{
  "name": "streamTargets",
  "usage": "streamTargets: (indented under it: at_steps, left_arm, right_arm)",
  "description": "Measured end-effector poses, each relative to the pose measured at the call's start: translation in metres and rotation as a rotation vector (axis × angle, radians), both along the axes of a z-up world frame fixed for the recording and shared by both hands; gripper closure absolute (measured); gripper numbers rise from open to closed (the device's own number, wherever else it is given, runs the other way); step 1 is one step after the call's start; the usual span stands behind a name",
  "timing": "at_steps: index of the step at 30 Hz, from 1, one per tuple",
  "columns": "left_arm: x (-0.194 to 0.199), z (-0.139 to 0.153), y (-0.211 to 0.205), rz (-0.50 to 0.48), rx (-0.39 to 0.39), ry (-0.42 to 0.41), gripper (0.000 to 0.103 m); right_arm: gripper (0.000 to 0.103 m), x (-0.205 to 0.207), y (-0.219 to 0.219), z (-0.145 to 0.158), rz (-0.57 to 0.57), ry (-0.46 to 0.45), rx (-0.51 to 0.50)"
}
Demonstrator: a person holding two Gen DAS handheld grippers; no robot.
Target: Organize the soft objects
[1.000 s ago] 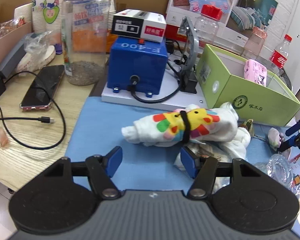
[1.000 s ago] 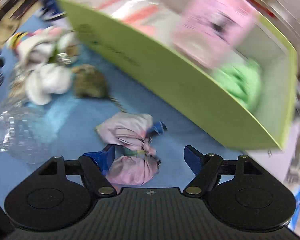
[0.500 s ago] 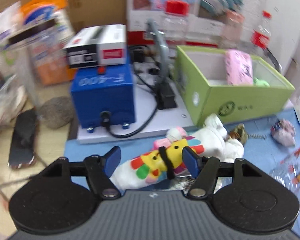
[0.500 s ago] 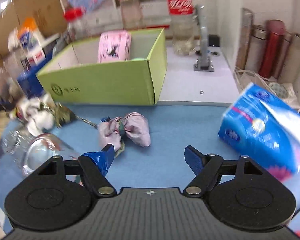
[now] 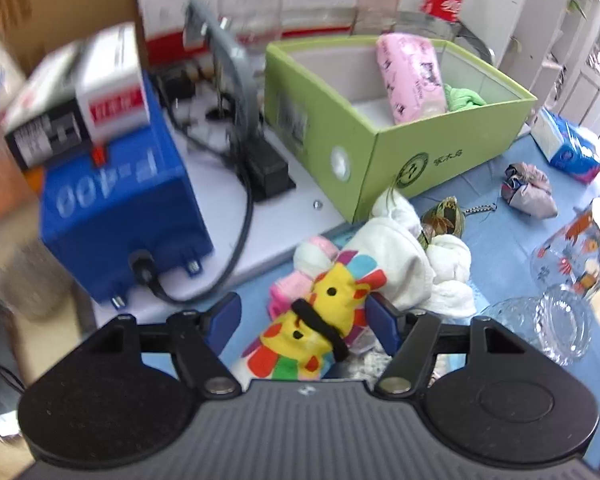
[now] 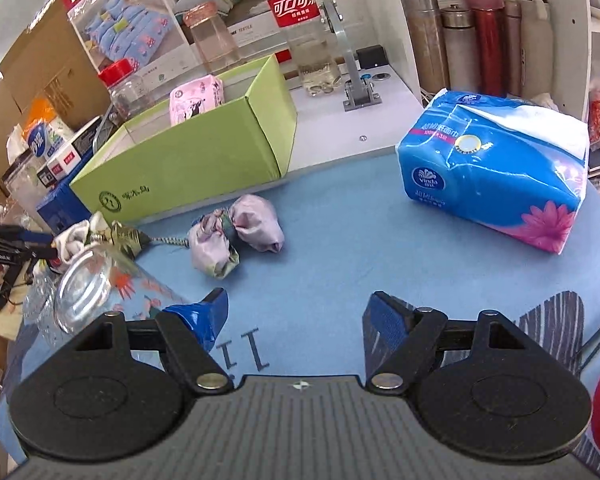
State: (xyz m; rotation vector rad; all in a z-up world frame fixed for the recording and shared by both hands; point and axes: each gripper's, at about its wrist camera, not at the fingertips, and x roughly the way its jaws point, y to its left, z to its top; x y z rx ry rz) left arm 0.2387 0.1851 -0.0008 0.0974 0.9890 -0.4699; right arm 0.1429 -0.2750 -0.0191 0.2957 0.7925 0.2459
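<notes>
left tool (image 5: 303, 317) open astride colourful rolled sock bundle (image 5: 320, 334), pads not pressing | green box (image 5: 452, 152) beyond on desk | right tool (image 6: 296, 316) open, empty | risk: shallow bite, bundle slips, snags white socks (image 5: 412, 256)

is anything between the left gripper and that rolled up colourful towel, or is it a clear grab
Nothing visible blocks it. The rolled colourful towel already lies between the open fingers of the left gripper, on top of the pile. The right finger sits near the white cloth bunched behind the towel, so closing might catch a fold of it.
</notes>
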Motion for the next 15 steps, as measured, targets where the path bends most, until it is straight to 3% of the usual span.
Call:
streamTargets:
  at_steps: [4, 8, 15]
  left_arm:
    - [-0.008, -0.009, 0.017, 0.126, -0.061, 0.087, 0.034]
    - [-0.026, -0.017, 0.024, 0.272, -0.012, 0.121, 0.034]
    - [-0.064, -0.016, 0.012, 0.276, 0.094, 0.079, 0.035]
  right_arm:
    - [0.038, -0.002, 0.002, 0.003, 0.020, -0.009, 0.004]
    - [0.038, -0.003, -0.002, -0.002, 0.011, -0.009, 0.023]
    - [0.038, -0.013, -0.012, -0.004, 0.003, -0.014, 0.066]
